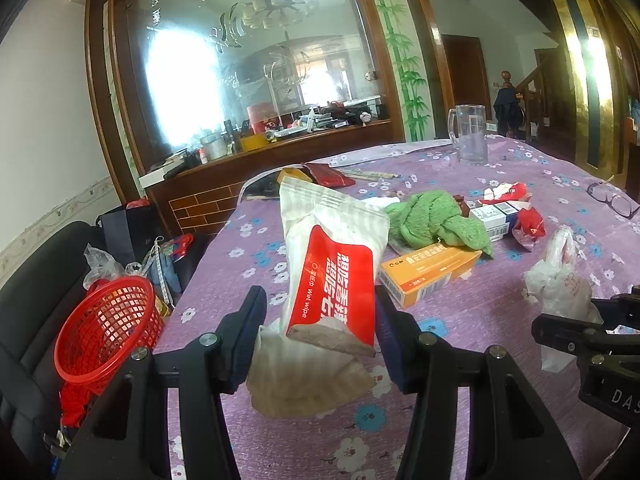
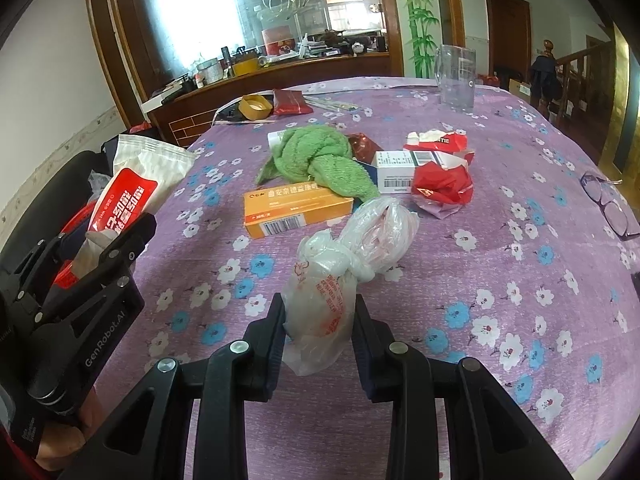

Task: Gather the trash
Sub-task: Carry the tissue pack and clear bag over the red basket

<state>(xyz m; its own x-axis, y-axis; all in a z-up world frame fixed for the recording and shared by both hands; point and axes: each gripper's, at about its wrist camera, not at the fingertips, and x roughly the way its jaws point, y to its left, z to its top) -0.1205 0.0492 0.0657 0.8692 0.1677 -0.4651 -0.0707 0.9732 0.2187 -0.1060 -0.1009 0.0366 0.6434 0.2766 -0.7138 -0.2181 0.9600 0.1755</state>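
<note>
Red and white plastic filled the middle of the left wrist view: a wet wipe packet (image 1: 328,264) stood up between the pads of the left gripper (image 1: 316,340), which was squeezed shut on its crumpled bottom end. It was held up off the purple flowered surface (image 1: 460,320), likely so it could be carried away as trash. A red basket (image 1: 108,328) sat just off the surface's left edge, a likely place to drop it. At the right edge, the right gripper (image 1: 568,320) showed with a white bag.

In the right wrist view, the right gripper (image 2: 320,320) was closed on a knotted plastic bag (image 2: 340,264), pinching its lower part. The bag's top leaned toward an orange box (image 2: 296,212). A green cloth (image 2: 320,160), a white box (image 2: 400,168) and a red wrapper (image 2: 440,188) lay farther back, not yet picked up. The left gripper (image 2: 100,248) held the packet at the far left, near the basket.
</note>
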